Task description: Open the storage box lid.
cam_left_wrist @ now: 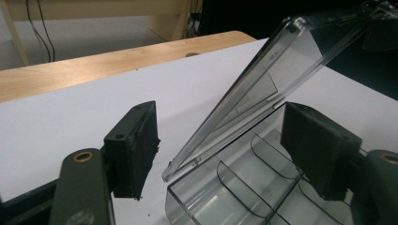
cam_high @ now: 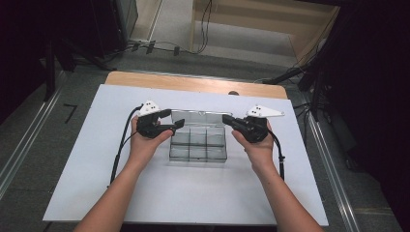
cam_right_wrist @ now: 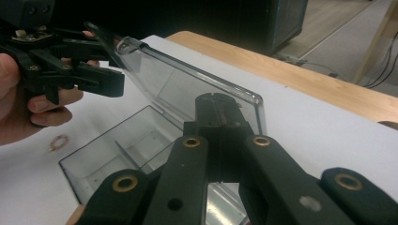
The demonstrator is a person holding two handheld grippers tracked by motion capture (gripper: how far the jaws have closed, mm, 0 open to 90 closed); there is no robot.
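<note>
White table sheet (cam_high: 145, 193), clear compartment box (cam_high: 198, 145) with raised lid (cam_left_wrist: 263, 93) between left gripper (cam_high: 167, 121)'s released fingers; right gripper (cam_high: 227, 120) fingers clenched empty.

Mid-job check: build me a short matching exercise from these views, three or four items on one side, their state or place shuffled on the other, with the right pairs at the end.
Items
1. lid of the clear box
2. left hand-held gripper
3. right hand-held gripper
4. box compartments

States
A. jaws shut together, at the lid's end
B. raised at a slant, hinged open
C. empty
D. jaws apart, one on each side of the lid's edge, pads not pressing it

Pairs: 1-B, 2-D, 3-A, 4-C
</note>
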